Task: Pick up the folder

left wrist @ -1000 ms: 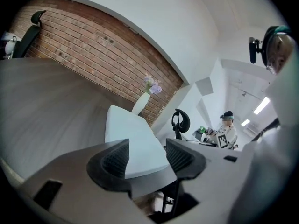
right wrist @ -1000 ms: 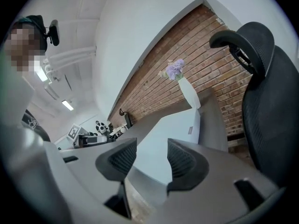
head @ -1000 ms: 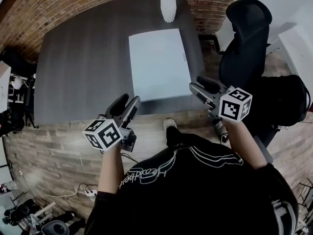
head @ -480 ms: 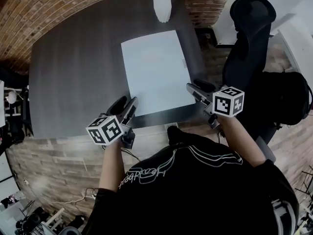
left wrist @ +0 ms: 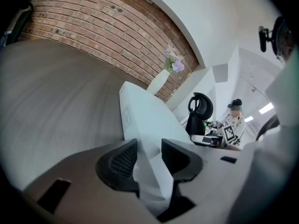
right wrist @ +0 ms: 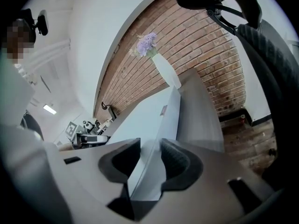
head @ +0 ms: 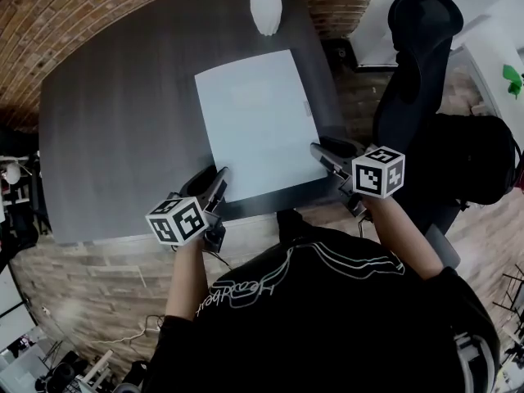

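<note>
Fingers (left wrist: 117,161) of our left gripper (head: 217,180) and right gripper (head: 322,148) have just been closing and pinch the folder (head: 255,121) by its two corners at the near edge of the table (head: 123,113). We judge the grasp made; next comes an even lift with both sides together.

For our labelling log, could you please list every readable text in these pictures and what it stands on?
Nothing reads clearly.
White script on the black shirt: too warped to read.
Small label on the folder, at its right edge: too small to read.
Marker cubes: square patterns only, no words.
</note>
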`<state>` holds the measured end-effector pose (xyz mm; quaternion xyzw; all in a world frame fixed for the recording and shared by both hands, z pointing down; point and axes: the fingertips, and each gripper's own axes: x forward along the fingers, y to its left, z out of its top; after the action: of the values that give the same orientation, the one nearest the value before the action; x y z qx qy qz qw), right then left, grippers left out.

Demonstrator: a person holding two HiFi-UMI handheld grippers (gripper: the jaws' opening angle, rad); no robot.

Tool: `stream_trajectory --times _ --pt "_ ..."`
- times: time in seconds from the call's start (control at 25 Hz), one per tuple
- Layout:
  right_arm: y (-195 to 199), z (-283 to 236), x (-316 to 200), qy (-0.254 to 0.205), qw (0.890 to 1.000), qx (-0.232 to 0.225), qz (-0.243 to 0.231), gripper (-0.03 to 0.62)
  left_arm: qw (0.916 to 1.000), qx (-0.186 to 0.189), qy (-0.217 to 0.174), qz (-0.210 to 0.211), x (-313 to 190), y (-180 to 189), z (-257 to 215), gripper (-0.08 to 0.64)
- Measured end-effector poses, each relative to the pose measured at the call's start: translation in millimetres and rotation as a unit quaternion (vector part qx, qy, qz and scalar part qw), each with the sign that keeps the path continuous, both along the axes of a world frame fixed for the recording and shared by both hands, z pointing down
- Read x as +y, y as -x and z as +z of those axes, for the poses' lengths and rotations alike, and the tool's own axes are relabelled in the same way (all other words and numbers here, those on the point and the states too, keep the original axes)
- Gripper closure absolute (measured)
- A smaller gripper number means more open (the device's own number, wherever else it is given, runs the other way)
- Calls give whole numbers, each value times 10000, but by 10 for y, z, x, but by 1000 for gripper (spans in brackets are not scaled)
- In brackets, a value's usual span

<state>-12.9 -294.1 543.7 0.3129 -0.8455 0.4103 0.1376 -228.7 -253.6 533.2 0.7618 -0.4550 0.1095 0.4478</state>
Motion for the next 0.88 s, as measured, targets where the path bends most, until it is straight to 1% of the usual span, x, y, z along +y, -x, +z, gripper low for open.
stream_trajectory --times 0.08,0.88 --pt "2 -3 -11 -20 10000 38 -7 474 10000 19 -11 -18 -11 17 10 408" --pt "14 -7 -3 -183 9997 148 -63 479 9997 -116 -151 -169 12 23 26 411"
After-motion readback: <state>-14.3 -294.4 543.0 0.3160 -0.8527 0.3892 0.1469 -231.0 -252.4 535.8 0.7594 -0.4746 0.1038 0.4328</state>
